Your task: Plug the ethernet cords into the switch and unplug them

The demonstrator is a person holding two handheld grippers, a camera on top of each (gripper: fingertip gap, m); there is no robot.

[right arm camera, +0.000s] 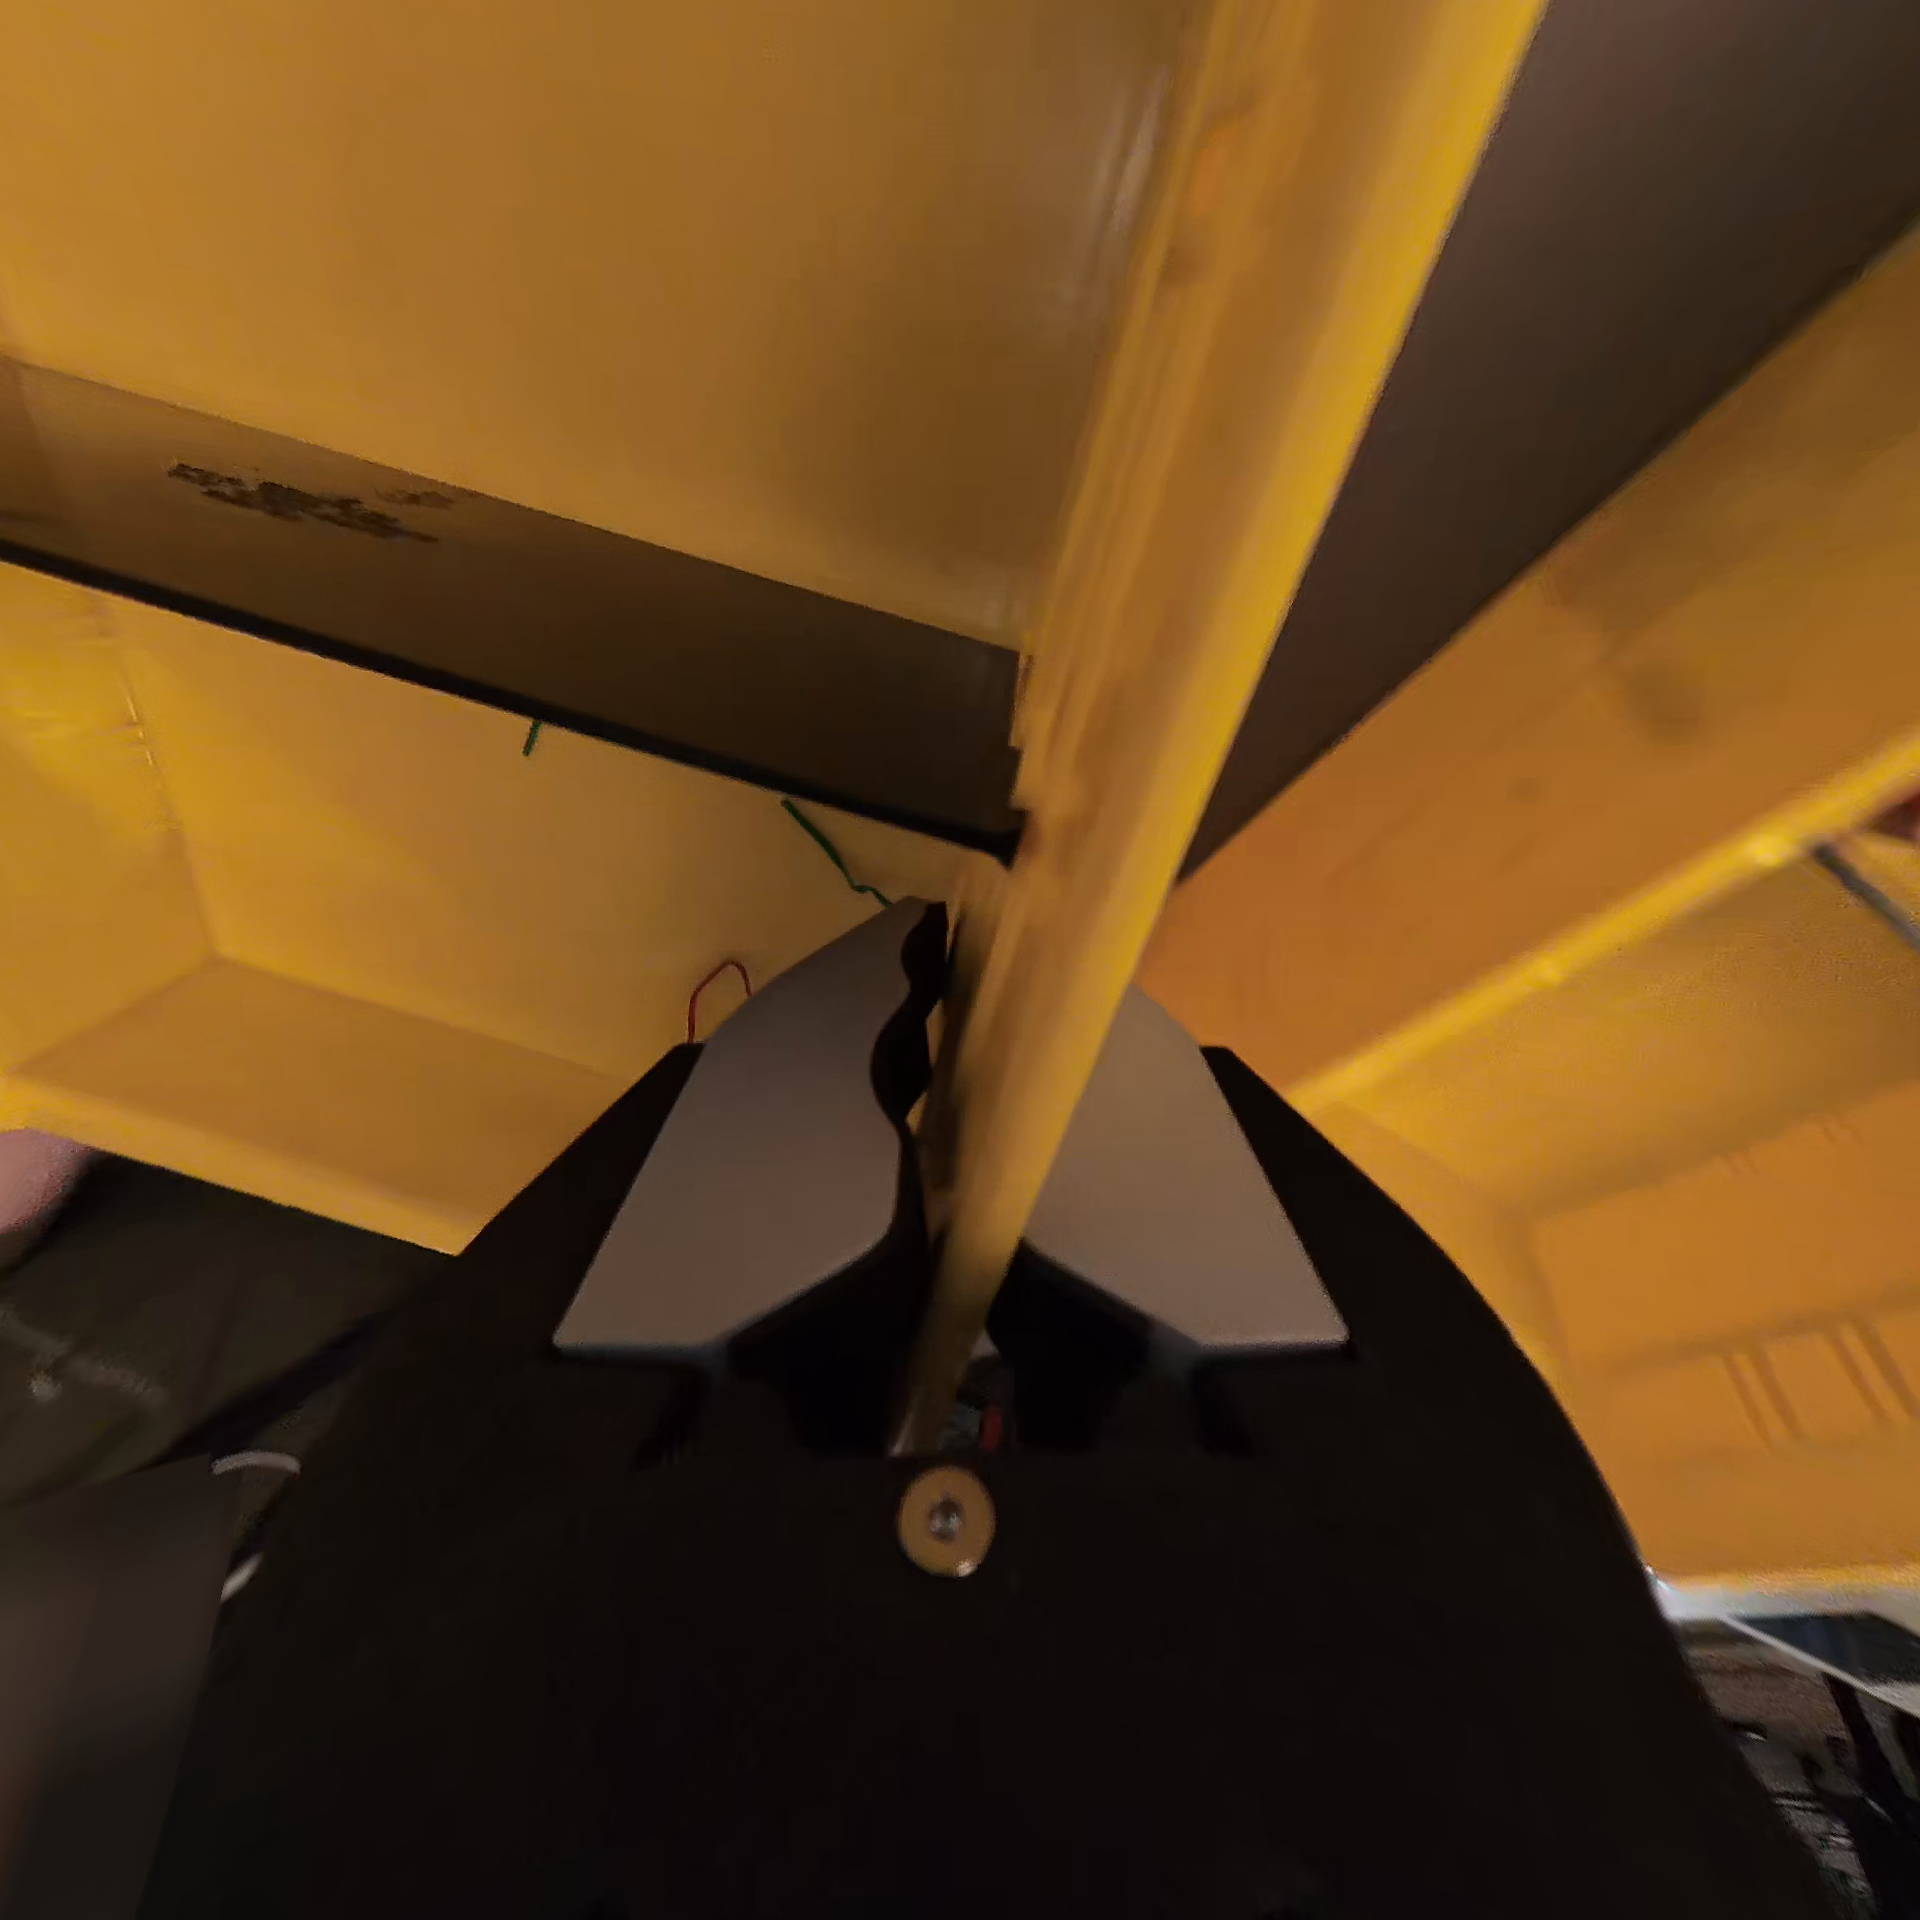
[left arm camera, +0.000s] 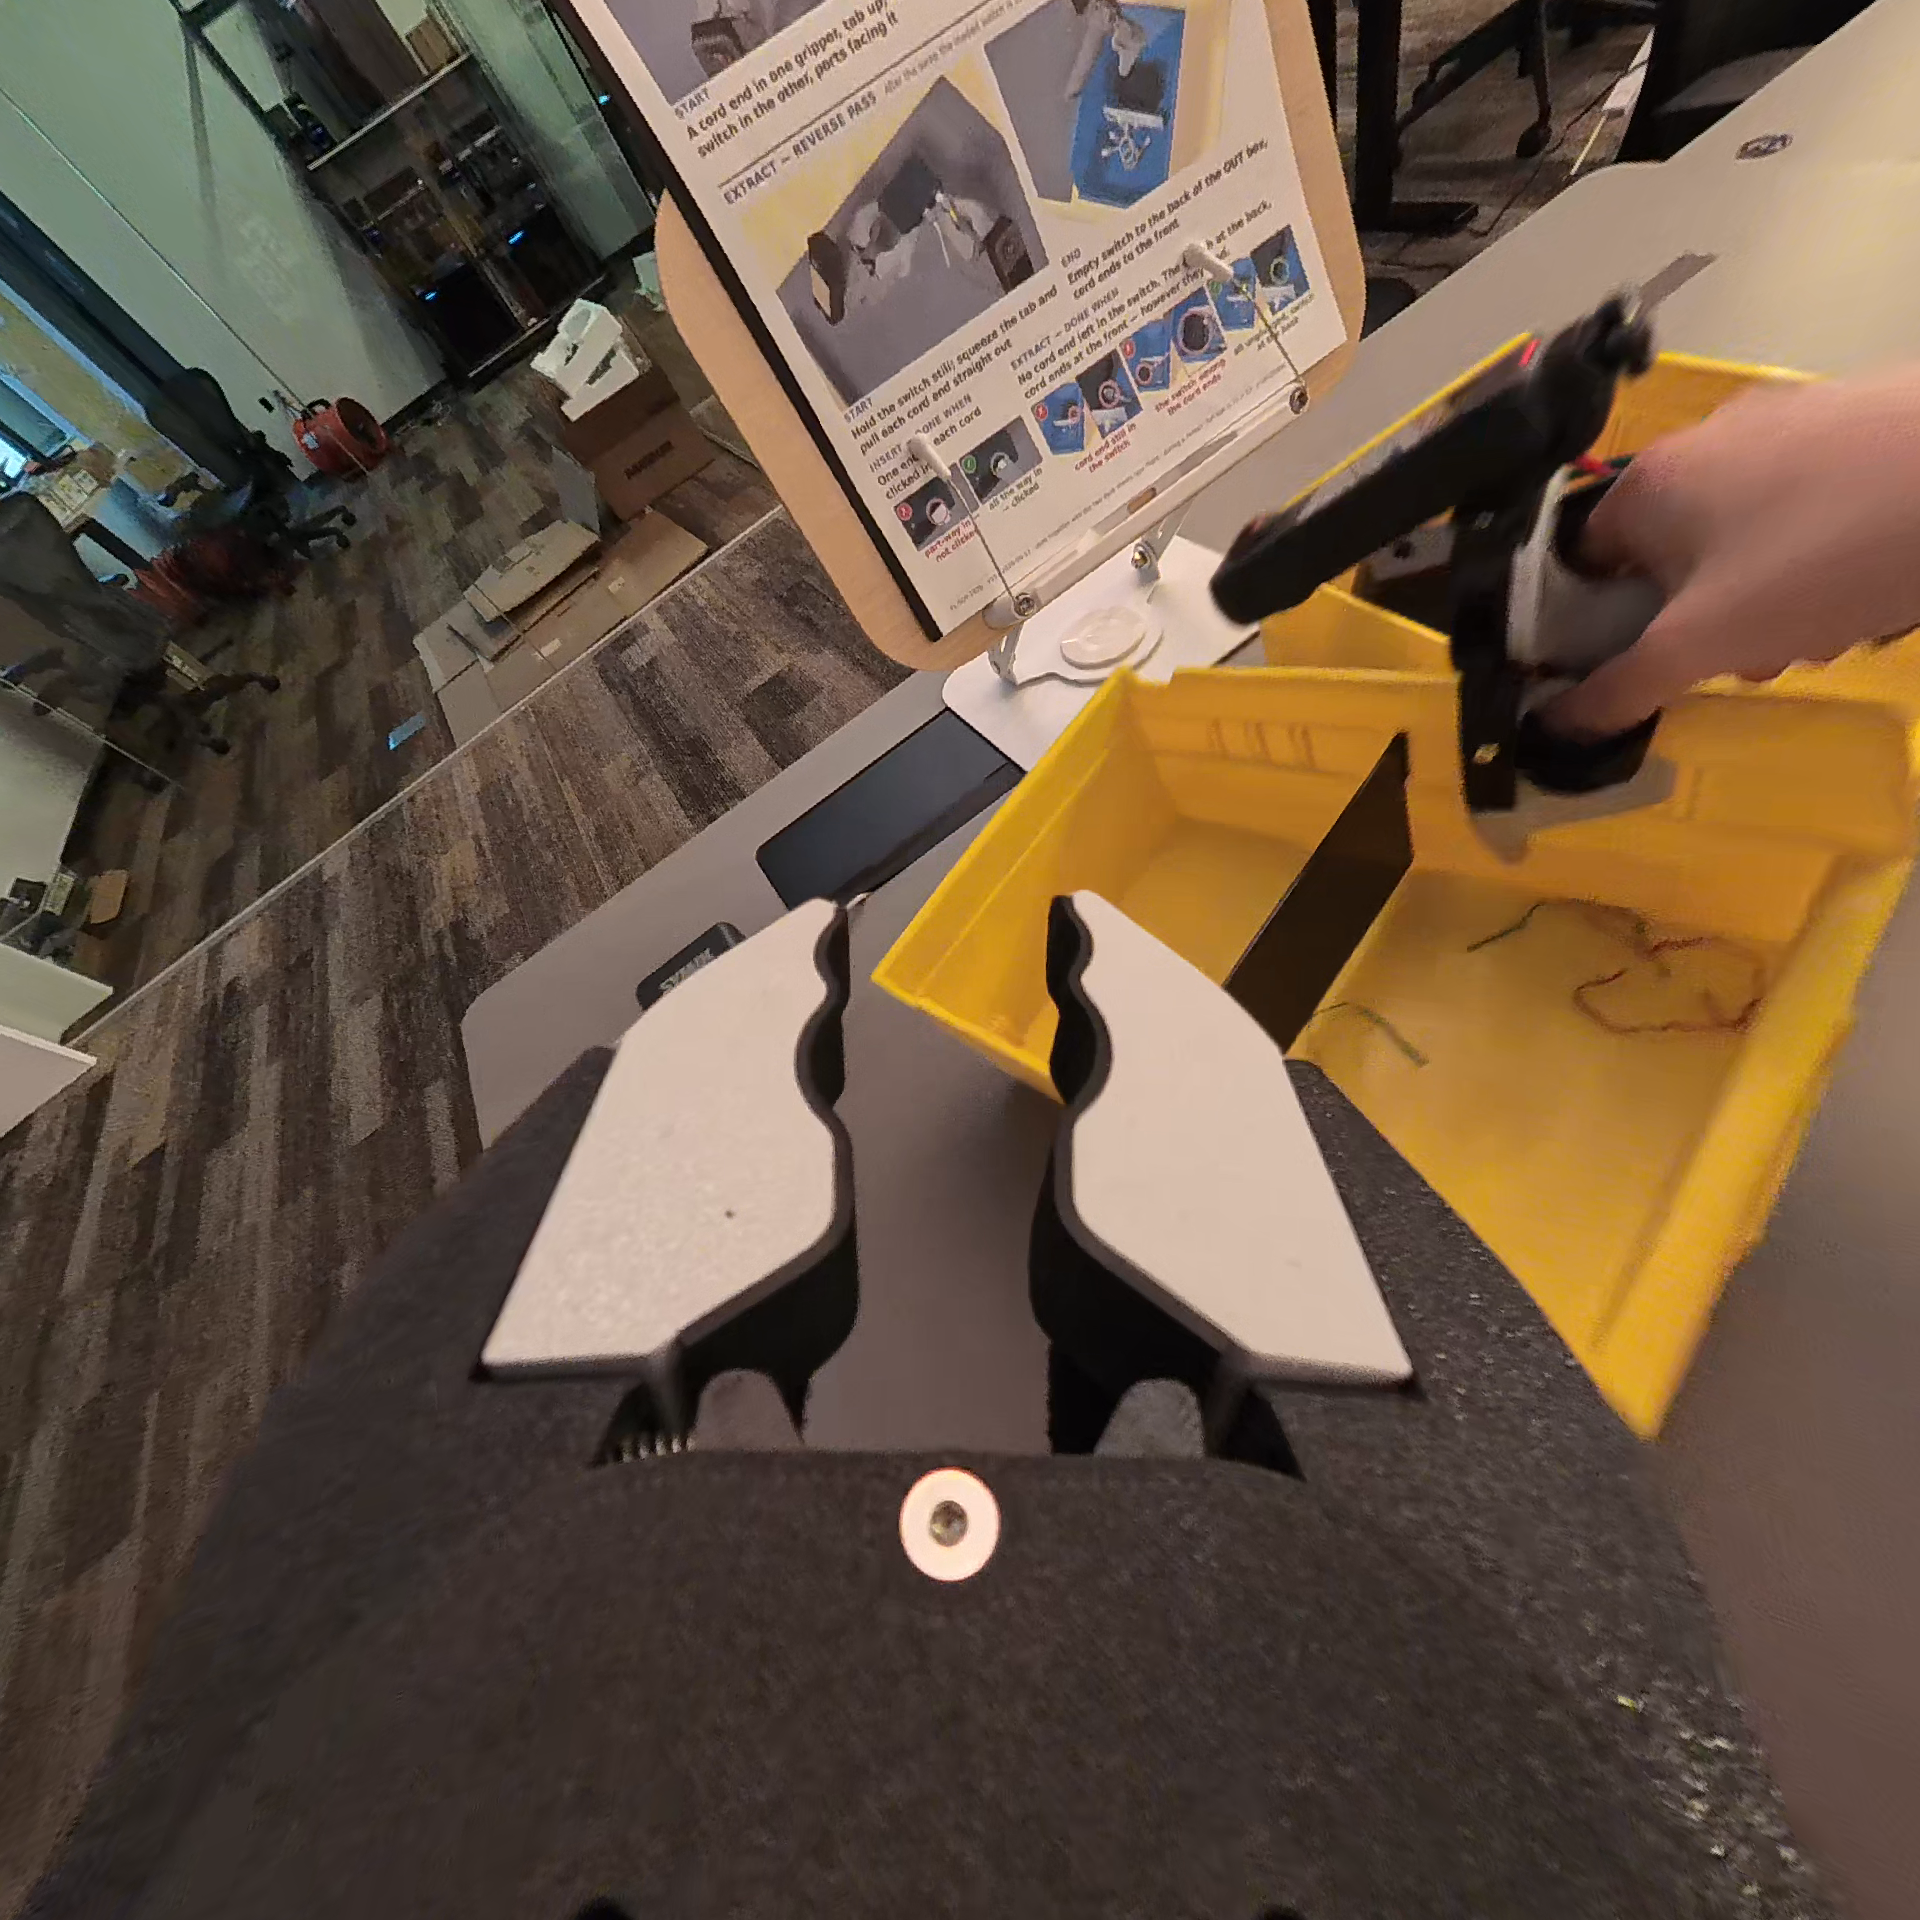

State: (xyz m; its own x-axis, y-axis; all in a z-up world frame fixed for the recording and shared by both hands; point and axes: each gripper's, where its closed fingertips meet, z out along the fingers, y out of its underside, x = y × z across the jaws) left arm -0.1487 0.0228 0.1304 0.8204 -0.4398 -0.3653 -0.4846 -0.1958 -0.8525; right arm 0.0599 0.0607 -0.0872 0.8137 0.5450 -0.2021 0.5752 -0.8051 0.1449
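Observation:
No switch or ethernet cord shows in either view. My left gripper (left arm camera: 945,914) is open and empty, held above the table just left of a yellow bin (left arm camera: 1039,862). The bin has a black divider (left arm camera: 1330,894), and thin red and green wire scraps (left arm camera: 1662,977) lie on its floor. My right gripper (left arm camera: 1558,800), held by a hand, sits on the bin's far rim. In the right wrist view the right gripper (right arm camera: 1029,966) is shut on the yellow bin wall (right arm camera: 1122,623), with the divider (right arm camera: 520,644) to the left.
A second yellow bin (left arm camera: 1714,416) stands behind the first and also shows in the right wrist view (right arm camera: 1558,727). An instruction board (left arm camera: 987,260) stands on a white stand at the back. A black pad (left arm camera: 894,800) lies near the table edge; the floor drops off at left.

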